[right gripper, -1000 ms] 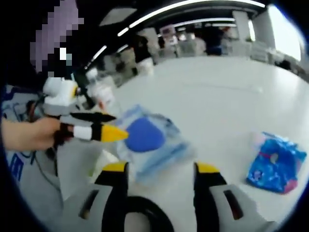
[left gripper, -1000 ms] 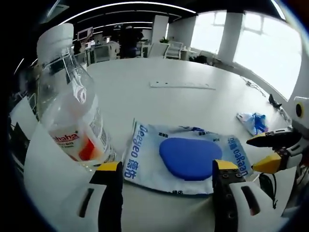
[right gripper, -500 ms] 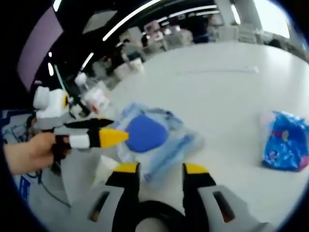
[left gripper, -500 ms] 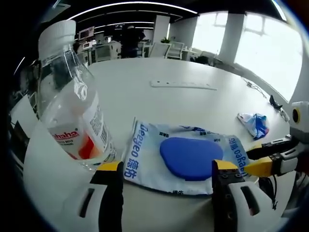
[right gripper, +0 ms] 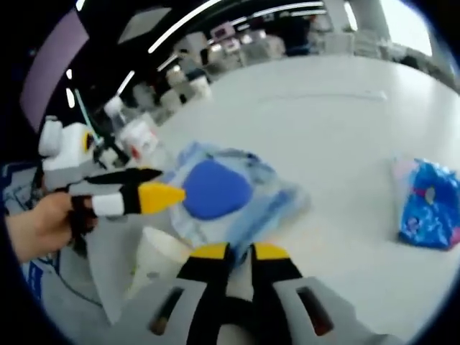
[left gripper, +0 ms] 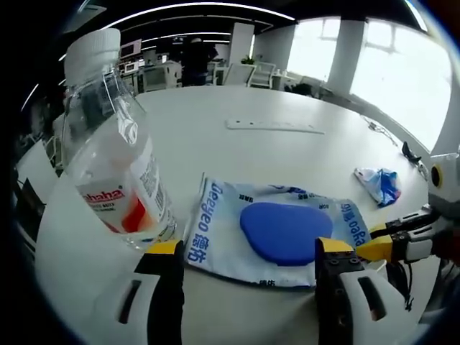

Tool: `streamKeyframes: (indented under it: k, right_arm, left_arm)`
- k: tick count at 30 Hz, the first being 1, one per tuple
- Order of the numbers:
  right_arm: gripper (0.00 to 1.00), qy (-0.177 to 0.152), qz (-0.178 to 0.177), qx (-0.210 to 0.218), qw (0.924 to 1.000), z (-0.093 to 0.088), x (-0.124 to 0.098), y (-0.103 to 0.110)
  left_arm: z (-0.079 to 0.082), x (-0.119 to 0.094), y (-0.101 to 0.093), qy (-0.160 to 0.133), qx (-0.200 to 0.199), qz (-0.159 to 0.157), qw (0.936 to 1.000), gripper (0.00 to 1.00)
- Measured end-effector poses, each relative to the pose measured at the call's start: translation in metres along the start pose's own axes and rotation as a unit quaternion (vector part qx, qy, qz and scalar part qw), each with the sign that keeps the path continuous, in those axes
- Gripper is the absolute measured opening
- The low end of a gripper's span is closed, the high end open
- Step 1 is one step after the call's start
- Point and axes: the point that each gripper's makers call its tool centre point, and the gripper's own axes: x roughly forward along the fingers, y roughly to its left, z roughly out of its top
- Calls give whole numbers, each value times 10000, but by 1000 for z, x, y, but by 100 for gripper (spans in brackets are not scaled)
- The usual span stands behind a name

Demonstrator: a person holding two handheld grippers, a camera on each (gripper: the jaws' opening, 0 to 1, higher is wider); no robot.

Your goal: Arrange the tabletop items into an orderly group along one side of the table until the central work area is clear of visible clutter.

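A blue-and-white wipes pack (left gripper: 277,233) lies flat on the white table (left gripper: 237,154), just beyond my left gripper (left gripper: 248,251), which stands open with nothing between its jaws. A clear water bottle (left gripper: 108,165) with a white cap stands upright at that gripper's left. My right gripper (right gripper: 241,251) has its jaws drawn together at the near corner of the wipes pack (right gripper: 223,194); from the left gripper view its yellow tip (left gripper: 377,248) touches the pack's right corner. A small blue packet (right gripper: 428,201) lies further right on the table.
A long white strip (left gripper: 273,126) lies toward the table's far side. A hand (right gripper: 36,223) holds the left gripper (right gripper: 154,198) beside the bottle (right gripper: 140,140). A white paper object (right gripper: 162,255) sits by the table's edge. Office desks and chairs stand beyond the table.
My right gripper's jaws have closed from wide apart to nearly touching, and it has come in to the pack's corner. The left gripper stays open and almost still.
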Motion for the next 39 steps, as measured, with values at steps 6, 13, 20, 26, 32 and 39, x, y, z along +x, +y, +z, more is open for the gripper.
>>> streamKeyframes:
  k: [6, 13, 20, 26, 32, 39]
  right_arm:
    - [2, -56, 17, 39, 10000, 5, -4, -5]
    - [0, -66, -36, 73, 9999, 5, -7, -12]
    - [0, -77, -49, 81, 9999, 5, -7, -11]
    - [0, -85, -43, 73, 9999, 5, -7, -12]
    - [0, -118, -61, 92, 9999, 6, -7, -13]
    - [0, -151, -124, 120, 9997, 7, -10, -21]
  left_arm:
    - [1, 0, -1, -13, 6, -1, 10000, 74]
    - [0, 1, -1, 7, -10, 14, 10000, 74]
    - [-14, 0, 8, 204, -185, 158, 9995, 72]
    - [-21, -1, 12, 270, -336, 180, 9989, 70]
    - [-26, -2, 14, 436, -170, 168, 9988, 48]
    - [-28, -8, 21, 647, -258, 214, 9973, 5]
